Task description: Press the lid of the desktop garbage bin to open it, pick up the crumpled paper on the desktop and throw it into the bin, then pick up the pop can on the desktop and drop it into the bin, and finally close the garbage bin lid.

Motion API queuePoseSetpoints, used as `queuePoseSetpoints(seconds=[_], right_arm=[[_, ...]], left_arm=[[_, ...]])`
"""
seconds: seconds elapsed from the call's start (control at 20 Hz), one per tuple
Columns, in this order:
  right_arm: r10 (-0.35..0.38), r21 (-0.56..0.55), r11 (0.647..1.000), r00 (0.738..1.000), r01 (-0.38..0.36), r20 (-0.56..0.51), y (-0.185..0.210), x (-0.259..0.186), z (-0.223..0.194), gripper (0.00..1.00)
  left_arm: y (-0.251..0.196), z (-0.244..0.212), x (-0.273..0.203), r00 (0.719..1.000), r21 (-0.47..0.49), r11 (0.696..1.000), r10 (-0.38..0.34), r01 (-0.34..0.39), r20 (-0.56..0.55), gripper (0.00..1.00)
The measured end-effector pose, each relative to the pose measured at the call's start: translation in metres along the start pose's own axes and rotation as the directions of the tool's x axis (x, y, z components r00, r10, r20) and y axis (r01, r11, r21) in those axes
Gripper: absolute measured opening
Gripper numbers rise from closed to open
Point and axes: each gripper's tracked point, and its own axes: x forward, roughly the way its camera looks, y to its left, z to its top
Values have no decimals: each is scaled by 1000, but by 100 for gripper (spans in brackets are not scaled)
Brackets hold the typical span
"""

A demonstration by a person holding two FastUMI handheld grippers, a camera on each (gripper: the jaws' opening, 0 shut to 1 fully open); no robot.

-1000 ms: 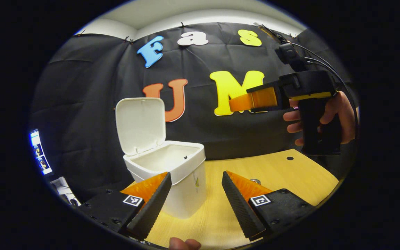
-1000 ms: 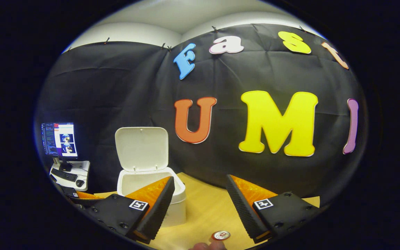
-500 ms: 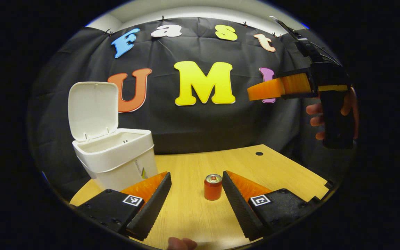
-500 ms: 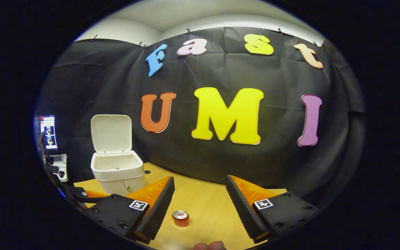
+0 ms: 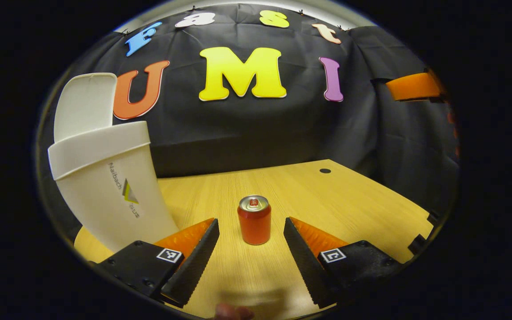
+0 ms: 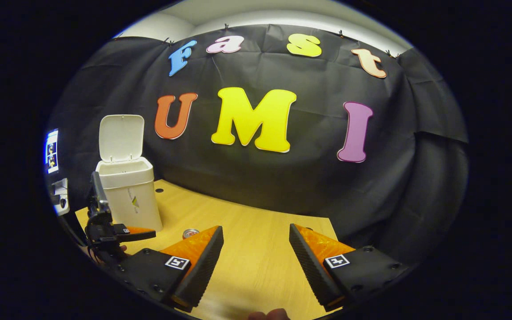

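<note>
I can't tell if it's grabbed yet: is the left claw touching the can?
Apart. In the left gripper view the can stands upright between the left claw's open fingers, bare table on both sides.

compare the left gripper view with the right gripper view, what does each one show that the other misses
Left gripper view: the whole pop can upright on the table, lined up with the gap of the open left gripper.

Right gripper view: the bin's open mouth and a monitor at the far left; the open right gripper is over bare table.

Both: the white bin with its lid raised, and the can.
</note>
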Motion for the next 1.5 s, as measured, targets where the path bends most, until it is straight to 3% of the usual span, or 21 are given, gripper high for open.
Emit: queuePoseSetpoints(seconds=[0.3, 0.85, 1.0, 1.5], right_arm=[[-39, 2, 999, 998, 39, -44, -18, -5, -19, 94], [-12, 14, 1000, 993, 14, -116, -9, -8, -34, 94], [-3, 27, 1000, 994, 6, -109, -5, -6, -24, 94], [20, 72, 997, 995, -13, -97, 5, 8, -5, 94]], left_arm=[[-6, -29, 44, 998, -18, 1000, 0, -1, -62, 97], [5, -41, 84, 995, 13, 1000, 0, 1, -103, 97], [7, -43, 91, 993, -5, 1000, -4, 4, -119, 100], [9, -44, 111, 987, -18, 1000, -25, 22, -160, 97]])
